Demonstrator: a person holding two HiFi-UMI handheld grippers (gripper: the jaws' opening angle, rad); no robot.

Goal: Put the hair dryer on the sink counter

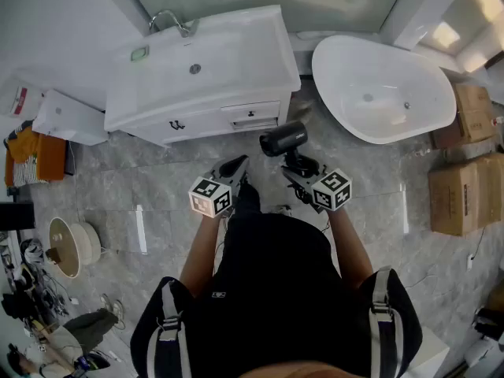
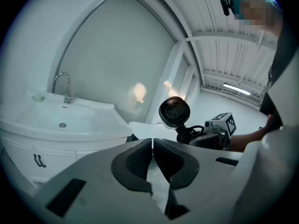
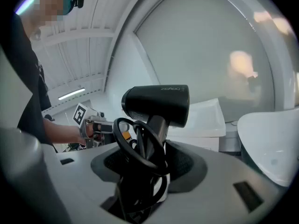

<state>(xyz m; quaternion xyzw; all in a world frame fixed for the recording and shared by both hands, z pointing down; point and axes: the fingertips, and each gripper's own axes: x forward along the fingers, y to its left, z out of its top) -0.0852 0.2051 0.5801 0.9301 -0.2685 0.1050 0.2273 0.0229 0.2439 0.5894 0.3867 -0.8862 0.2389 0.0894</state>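
Observation:
A black hair dryer (image 1: pixel 282 138) with its cord coiled round the handle stands upright in my right gripper (image 1: pixel 298 168), which is shut on the handle and cord. In the right gripper view the hair dryer (image 3: pixel 156 105) fills the middle, with its barrel lying level above the jaws of the right gripper (image 3: pixel 152 164). My left gripper (image 1: pixel 235 168) is beside it, shut and holding nothing. The left gripper (image 2: pixel 152 146) points toward the white sink counter (image 2: pixel 93 118). The sink counter (image 1: pixel 260 42), with a basin and a faucet (image 1: pixel 169 20), lies just ahead of both grippers.
A white bathtub (image 1: pixel 382 89) stands to the right of the sink counter. Cardboard boxes (image 1: pixel 465 191) sit at the far right. A white fixture (image 1: pixel 67 116) and a round basin (image 1: pixel 71 246) are on the grey tiled floor at the left.

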